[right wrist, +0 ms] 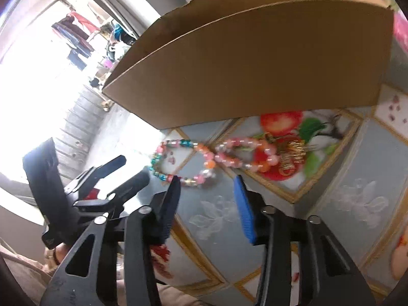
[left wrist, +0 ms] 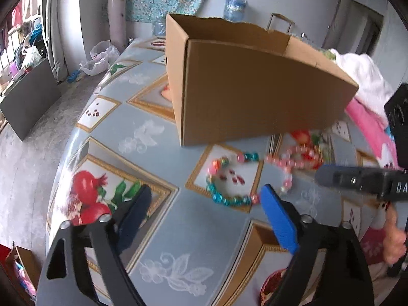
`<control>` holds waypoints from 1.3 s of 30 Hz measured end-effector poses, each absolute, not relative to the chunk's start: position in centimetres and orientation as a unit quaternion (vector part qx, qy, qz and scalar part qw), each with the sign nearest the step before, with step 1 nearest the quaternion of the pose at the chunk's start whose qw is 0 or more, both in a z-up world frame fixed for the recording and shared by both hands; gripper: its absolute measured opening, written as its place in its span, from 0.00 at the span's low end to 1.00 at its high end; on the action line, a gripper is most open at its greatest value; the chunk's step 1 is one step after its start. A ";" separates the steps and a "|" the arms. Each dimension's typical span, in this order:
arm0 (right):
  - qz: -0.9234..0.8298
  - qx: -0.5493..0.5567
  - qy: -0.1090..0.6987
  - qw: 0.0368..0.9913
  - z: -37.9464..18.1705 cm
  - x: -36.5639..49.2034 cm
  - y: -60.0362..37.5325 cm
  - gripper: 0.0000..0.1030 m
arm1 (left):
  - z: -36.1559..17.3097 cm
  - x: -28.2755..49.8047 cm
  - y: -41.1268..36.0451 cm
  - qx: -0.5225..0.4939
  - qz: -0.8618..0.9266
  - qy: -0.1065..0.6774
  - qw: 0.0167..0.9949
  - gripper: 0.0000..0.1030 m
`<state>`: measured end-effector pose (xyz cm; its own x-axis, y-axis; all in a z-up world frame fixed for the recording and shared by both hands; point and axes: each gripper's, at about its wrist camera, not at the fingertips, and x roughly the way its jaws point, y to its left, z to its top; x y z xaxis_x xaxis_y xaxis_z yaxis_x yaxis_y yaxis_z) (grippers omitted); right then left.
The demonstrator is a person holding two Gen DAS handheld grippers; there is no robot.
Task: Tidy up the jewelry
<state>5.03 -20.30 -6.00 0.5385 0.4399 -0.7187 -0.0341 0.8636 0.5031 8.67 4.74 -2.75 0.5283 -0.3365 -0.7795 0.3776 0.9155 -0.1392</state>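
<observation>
Both grippers point down at a table [left wrist: 158,229] covered in a grey-blue fruit-print cloth. Left gripper [left wrist: 204,199]: jaws stand wide apart with nothing between them, only bare cloth; its blue right pad sits just beside the near end of the teal bracelet [left wrist: 227,199] without clearly touching it. Right gripper [right wrist: 207,182]: jaws stand partly apart, nothing gripped; its dark left finger [right wrist: 173,191] lies close to the beads at the near edge of the teal bracelet, contact not determinable through blur. The teal bracelet, of teal, pink and orange beads, lies flat on the cloth in front of a cardboard box [left wrist: 255,89]. A pink bracelet [right wrist: 242,153] lies to its right, the two loops touching or overlapping. A gold piece [right wrist: 293,158] rests at the far right end of the pink bracelet, on a red fruit print. The box stands upright, open-topped, just behind the jewelry; its contents are hidden. Pink-and-white cloth [left wrist: 367,81] lies beyond the box's right corner.
</observation>
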 end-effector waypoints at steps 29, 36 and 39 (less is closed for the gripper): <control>0.118 0.185 0.498 0.839 -7.5 6.2 -17.2 0.07 | -4.1 7.7 0.7 0.055 -0.248 0.488 0.835 0.10; 0.109 0.164 0.482 0.854 -6.5 6.0 -17.1 0.34 | -3.9 7.2 1.0 0.061 -0.240 0.489 0.836 0.10; 0.102 0.147 0.480 0.859 -6.4 6.7 -16.4 0.35 | -3.7 7.3 1.2 0.057 -0.241 0.487 0.838 0.11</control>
